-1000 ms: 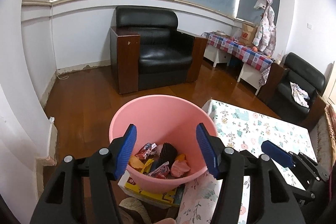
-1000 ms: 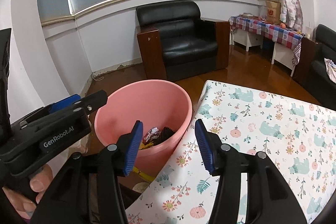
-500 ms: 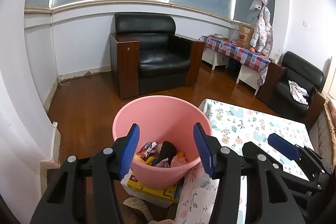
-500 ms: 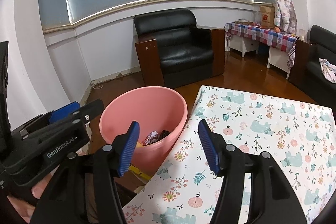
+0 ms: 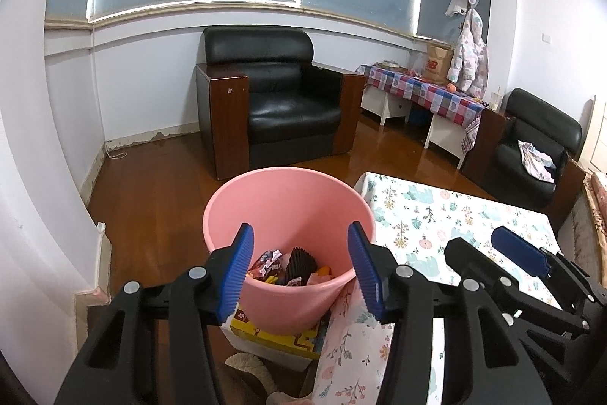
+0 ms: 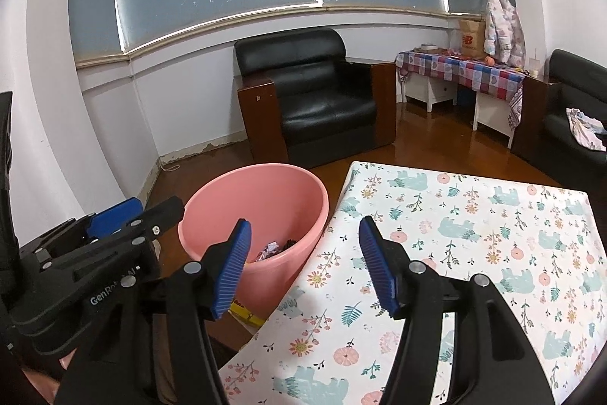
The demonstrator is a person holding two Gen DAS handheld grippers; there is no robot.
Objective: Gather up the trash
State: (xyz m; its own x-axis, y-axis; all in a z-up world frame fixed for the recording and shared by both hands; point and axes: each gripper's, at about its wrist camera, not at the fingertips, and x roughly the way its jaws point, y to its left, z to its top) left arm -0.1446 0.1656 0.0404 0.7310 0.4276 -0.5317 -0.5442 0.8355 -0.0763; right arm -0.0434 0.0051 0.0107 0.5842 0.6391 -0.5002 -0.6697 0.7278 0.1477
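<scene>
A pink bin (image 5: 288,200) stands on the floor beside the table; it also shows in the right wrist view (image 6: 261,200). Inside lie crumpled wrappers and a dark ridged cup, the trash (image 5: 288,266). My left gripper (image 5: 299,268) is open and empty, held above the bin's near rim. My right gripper (image 6: 303,264) is open and empty, over the table's corner next to the bin. Each gripper shows in the other's view: the right one in the left wrist view (image 5: 519,253), the left one in the right wrist view (image 6: 114,238).
The table wears a floral cloth (image 6: 474,234). A yellow box (image 5: 277,333) lies under the bin. A black armchair (image 5: 277,101) stands behind on the wooden floor. A side table with checked cloth (image 5: 421,90) and a second black chair (image 5: 531,147) are at right.
Both grippers have drawn back and risen from the bin, so it looks smaller and lower. Both stay open and empty.
</scene>
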